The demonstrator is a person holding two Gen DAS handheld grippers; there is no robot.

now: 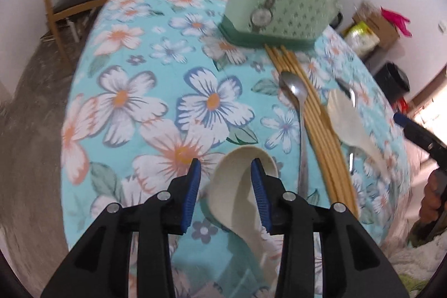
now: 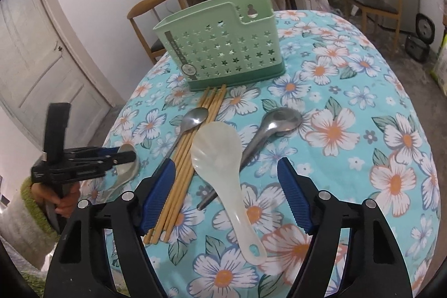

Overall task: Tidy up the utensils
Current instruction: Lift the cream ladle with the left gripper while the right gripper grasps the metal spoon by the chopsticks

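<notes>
Left gripper (image 1: 225, 168) spread around white ceramic spoon (image 1: 240, 186), right gripper (image 2: 226, 172) spread wide above rice paddle (image 2: 223, 172), chopsticks (image 2: 190, 158) beside green holder (image 2: 220, 46).

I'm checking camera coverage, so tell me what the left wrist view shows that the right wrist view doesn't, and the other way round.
Only the left wrist view shows the white ceramic spoon close up, lying between the open fingers of the left gripper. Only the right wrist view shows the large metal spoon whole, the rice paddle unblurred, and the open top of the green utensil holder. Both show the chopsticks, the small metal spoon and the floral tablecloth.
</notes>
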